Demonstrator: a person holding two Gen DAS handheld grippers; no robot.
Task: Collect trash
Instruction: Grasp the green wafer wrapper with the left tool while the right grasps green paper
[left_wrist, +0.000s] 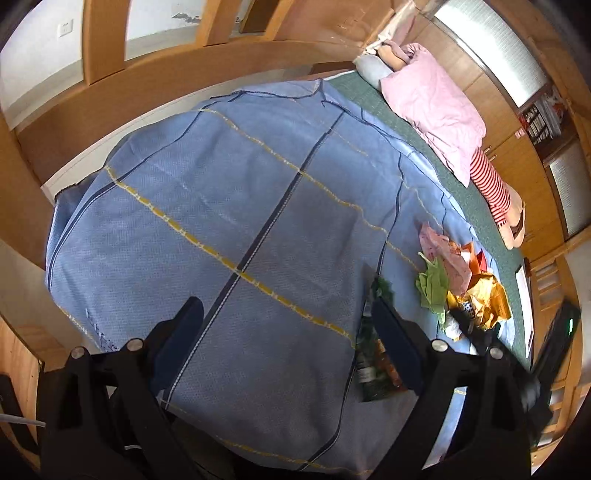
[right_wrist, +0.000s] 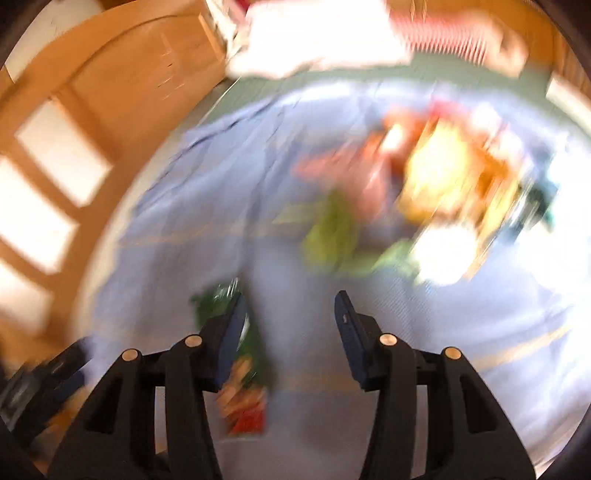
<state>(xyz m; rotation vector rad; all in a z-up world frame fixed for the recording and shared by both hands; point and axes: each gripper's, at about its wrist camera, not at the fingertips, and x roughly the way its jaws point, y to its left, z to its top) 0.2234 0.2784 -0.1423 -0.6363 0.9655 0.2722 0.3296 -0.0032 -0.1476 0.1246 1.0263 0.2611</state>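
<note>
A blue checked blanket (left_wrist: 229, 206) covers the bed. A pile of trash wrappers (left_wrist: 461, 280), pink, green, orange and yellow, lies at its right side. A green snack packet (left_wrist: 373, 354) lies flat near it, partly behind my left gripper's right finger. My left gripper (left_wrist: 288, 314) is open and empty above the blanket. In the blurred right wrist view my right gripper (right_wrist: 290, 306) is open and empty; the green packet (right_wrist: 243, 369) lies beside its left finger and the pile (right_wrist: 424, 192) lies ahead to the right.
A pink pillow (left_wrist: 432, 103) and a stuffed doll in red-striped clothes (left_wrist: 495, 195) lie along the bed's far right side on a green mat (left_wrist: 476, 199). Wooden cabinets (left_wrist: 517, 155) and wooden panelling (left_wrist: 155, 85) surround the bed. My right gripper's dark body (left_wrist: 532, 373) shows at the right edge.
</note>
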